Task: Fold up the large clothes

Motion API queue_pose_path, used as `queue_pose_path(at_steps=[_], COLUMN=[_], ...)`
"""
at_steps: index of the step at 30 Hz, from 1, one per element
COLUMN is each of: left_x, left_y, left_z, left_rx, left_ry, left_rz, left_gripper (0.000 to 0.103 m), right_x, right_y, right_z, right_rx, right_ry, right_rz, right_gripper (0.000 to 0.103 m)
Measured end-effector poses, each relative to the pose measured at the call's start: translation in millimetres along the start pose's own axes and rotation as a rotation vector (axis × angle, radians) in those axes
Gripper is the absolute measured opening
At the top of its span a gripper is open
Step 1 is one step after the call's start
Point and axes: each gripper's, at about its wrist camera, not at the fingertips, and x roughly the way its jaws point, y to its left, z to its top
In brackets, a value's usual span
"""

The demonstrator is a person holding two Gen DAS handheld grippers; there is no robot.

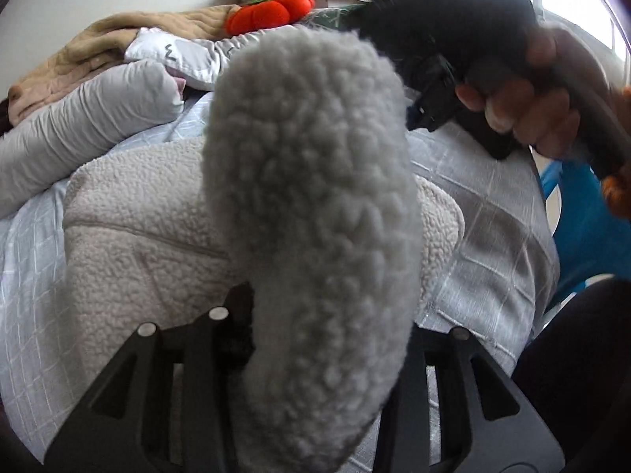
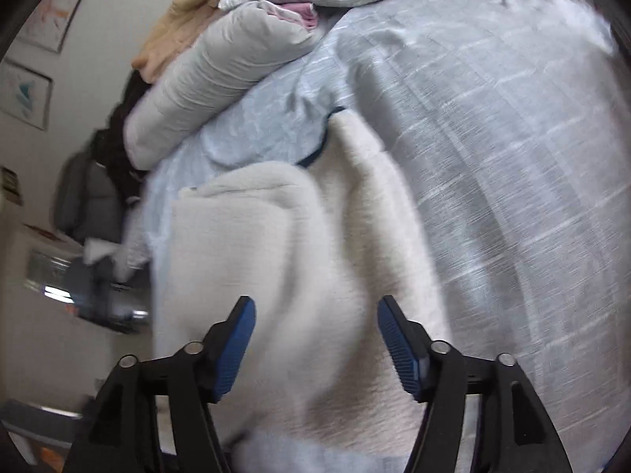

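The left gripper (image 1: 315, 374) is clenched on a thick fold of the cream fleece garment (image 1: 130, 244), which rises toward twelve o'clock. The right gripper (image 2: 315, 339) hangs released, nothing between its pads. The fleece lies flat on the bed (image 2: 493, 138), its long axis running from six toward twelve.

Bare bedspread (image 2: 512, 157) right of the fleece (image 2: 284, 276); pillows (image 2: 205, 90) and blanket (image 2: 177, 19) crowding the far side.
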Motion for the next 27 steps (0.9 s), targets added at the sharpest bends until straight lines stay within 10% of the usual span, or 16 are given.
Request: queue_pose_path(at_steps=[6,8,10,18,27], left_x=[-12,-18,-26,-80,-64], left_y=[8,8,9,43,147], left_z=[10,14,12,-10,-22], left_rx=[-0.011,-0.013,-0.009,-0.047,-0.341], left_ry=[0.013,0.019,0.034,0.016,0.052], left_rz=[0.004,-0.009,-0.026,-0.055,-0.008], left_gripper=[0.047,0.055,0.056,0.071,0.071], right_x=[44,58,67,60,54], right_y=[31,37,39,34,35], right_z=[-1,0,-2,-5,1], right_rx=[0.006,-0.017,-0.026,-0.060,-0.024], right_ry=[0.119,0.114,0.128,0.122,0.147], right_rz=[0.089,0.020,-0.015,-0.004,0.035], right_gripper=[0.073,0.045,0.039,0.044,0.070])
